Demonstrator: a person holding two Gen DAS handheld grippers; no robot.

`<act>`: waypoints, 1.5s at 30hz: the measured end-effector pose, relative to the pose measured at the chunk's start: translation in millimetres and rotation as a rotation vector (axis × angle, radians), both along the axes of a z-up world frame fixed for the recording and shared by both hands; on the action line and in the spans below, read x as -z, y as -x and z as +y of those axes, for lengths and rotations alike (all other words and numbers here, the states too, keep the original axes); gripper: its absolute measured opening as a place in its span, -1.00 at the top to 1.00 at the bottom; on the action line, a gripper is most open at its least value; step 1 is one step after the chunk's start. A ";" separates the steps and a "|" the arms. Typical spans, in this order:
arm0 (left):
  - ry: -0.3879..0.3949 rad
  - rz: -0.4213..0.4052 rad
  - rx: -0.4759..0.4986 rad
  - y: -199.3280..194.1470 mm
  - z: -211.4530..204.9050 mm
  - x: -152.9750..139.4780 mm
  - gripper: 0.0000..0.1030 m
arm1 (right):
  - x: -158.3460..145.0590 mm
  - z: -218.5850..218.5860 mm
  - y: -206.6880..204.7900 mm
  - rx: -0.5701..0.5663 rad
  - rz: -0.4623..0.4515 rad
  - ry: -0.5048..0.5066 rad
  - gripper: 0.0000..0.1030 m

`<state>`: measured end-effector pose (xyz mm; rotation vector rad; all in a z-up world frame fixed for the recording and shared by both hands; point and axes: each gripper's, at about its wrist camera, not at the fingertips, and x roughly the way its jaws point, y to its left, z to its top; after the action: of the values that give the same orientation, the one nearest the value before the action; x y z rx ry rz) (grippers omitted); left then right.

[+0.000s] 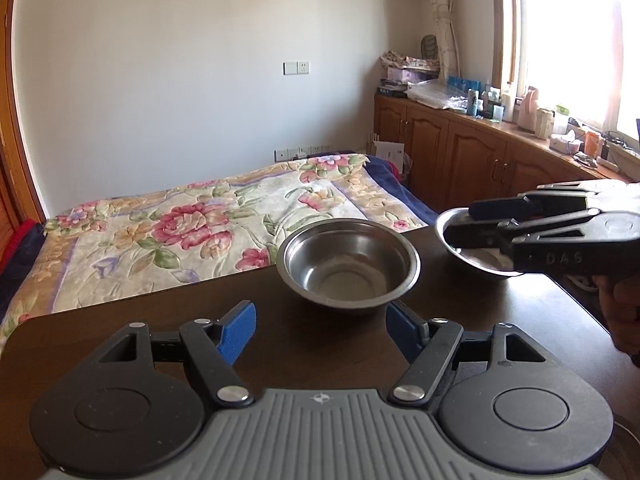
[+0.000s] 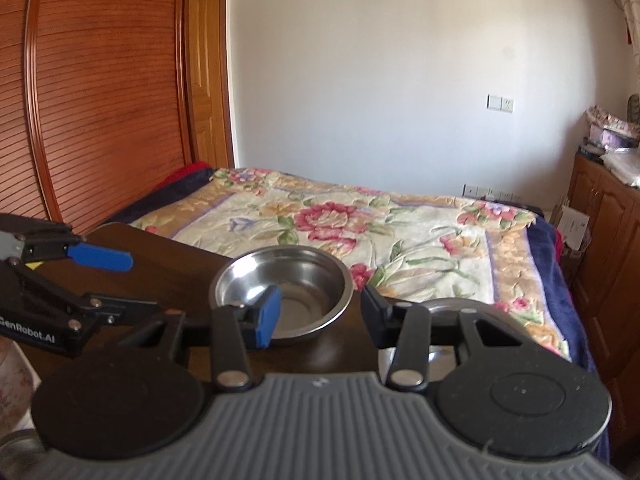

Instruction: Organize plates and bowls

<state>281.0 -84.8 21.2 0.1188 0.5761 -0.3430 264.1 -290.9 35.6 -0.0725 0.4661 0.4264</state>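
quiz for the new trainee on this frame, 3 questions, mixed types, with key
1. True or false: the left gripper is shut on the bowl.
2. What lies beyond the table? A) a bed with a floral cover B) a sink C) a sofa
3. Fill in: steel vessels in view: ___.

Key
1. False. It is open, and the bowl sits just ahead of its fingers.
2. A, the bed.
3. Two: the bowl and a dish at the open right gripper.
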 end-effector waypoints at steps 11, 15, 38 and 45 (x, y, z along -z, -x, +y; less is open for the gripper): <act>0.030 0.067 -0.031 -46.7 1.3 14.0 -0.44 | 16.6 5.6 -34.1 -0.005 0.085 -0.015 0.16; 0.035 0.083 -0.033 -57.1 0.0 19.8 -0.38 | 20.1 7.9 -39.6 -0.010 0.098 -0.009 0.16; 0.067 0.145 -0.029 -68.4 0.2 33.4 0.23 | 30.3 23.3 -45.2 -0.046 0.164 -0.006 0.23; 0.067 0.144 -0.041 -58.3 4.1 25.3 0.42 | 24.6 16.4 -38.7 -0.030 0.181 -0.053 0.50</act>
<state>339.3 -80.7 -4.1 0.0174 0.7078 -0.3319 302.9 -274.5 11.1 0.0108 0.6316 0.4771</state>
